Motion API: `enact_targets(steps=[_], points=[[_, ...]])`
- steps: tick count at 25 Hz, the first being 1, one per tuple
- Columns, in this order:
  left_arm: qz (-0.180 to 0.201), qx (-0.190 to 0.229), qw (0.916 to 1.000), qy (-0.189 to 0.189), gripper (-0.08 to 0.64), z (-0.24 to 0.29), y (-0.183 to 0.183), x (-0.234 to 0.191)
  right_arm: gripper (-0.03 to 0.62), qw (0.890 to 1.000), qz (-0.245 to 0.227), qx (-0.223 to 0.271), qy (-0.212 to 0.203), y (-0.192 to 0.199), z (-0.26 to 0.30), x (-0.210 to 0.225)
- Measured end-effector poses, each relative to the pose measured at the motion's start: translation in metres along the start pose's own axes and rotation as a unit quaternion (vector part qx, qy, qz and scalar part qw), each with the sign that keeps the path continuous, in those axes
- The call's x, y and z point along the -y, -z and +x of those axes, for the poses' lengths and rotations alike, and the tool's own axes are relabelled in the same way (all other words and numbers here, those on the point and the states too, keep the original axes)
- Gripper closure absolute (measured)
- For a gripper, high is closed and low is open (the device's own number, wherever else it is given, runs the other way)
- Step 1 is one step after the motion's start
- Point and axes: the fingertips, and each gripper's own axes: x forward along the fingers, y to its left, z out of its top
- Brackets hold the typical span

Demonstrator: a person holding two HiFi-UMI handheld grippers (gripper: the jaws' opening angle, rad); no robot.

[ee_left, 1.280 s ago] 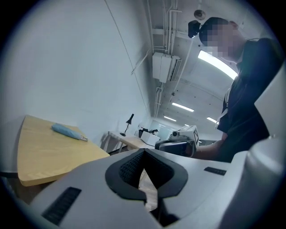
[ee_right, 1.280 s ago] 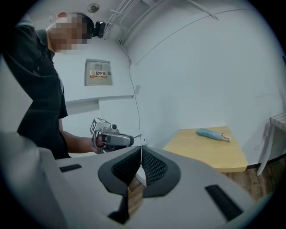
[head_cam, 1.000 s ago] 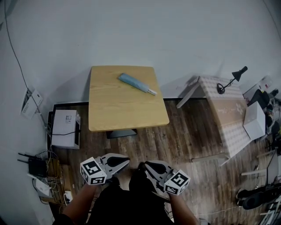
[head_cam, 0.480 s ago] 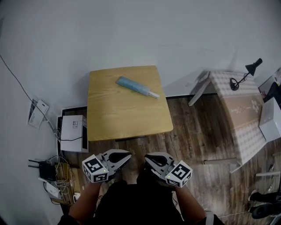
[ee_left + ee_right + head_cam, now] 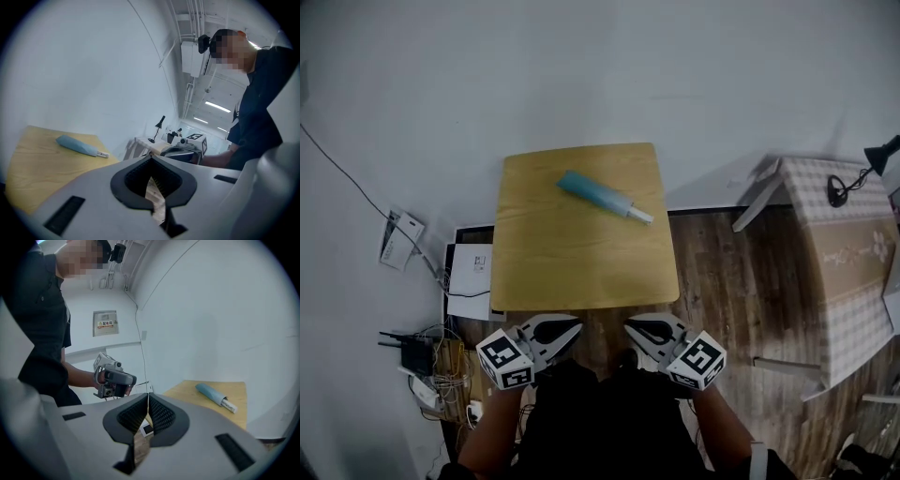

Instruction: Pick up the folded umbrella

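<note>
The folded umbrella (image 5: pixel 602 196), light blue with a white tip, lies aslant on the far half of the square wooden table (image 5: pixel 553 262). It also shows in the left gripper view as the umbrella (image 5: pixel 77 145) and in the right gripper view as the umbrella (image 5: pixel 213 395). My left gripper (image 5: pixel 573 329) and right gripper (image 5: pixel 632 329) hover side by side at the table's near edge, well short of the umbrella. Both are shut with nothing between the jaws. In their own views the left gripper (image 5: pixel 151 157) and right gripper (image 5: pixel 148 395) point past each other.
A white box (image 5: pixel 472 282) sits on the floor left of the table, with a router and tangled cables (image 5: pixel 427 361) nearer me. A checked table (image 5: pixel 848 253) with a black lamp (image 5: pixel 862 169) stands at the right. A white wall lies behind the wooden table.
Both grippers and my view have come closer to the wooden table, from over the floor to its near edge. The umbrella lies where it was. Both grippers stayed shut.
</note>
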Motion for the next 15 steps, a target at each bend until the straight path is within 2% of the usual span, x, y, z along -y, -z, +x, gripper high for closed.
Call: enact_targets(steps=[8, 12, 15], points=[[-0.019, 0.004, 0.999, -0.04, 0.549, -0.003, -0.018, -0.057, 0.572, 1.0, 0.002, -0.003, 0.024, -0.006, 0.024, 0.057], [-0.02, 0.021, 0.9991, -0.029, 0.549, -0.006, -0.037, -0.095, 0.572, 0.998, -0.003, -0.015, 0.057, -0.017, 0.048, 0.08], [-0.008, 0.026, 0.9996, -0.009, 0.548, -0.004, -0.052, -0.125, 0.572, 0.996, 0.0, -0.029, 0.082, -0.026, 0.073, 0.094]])
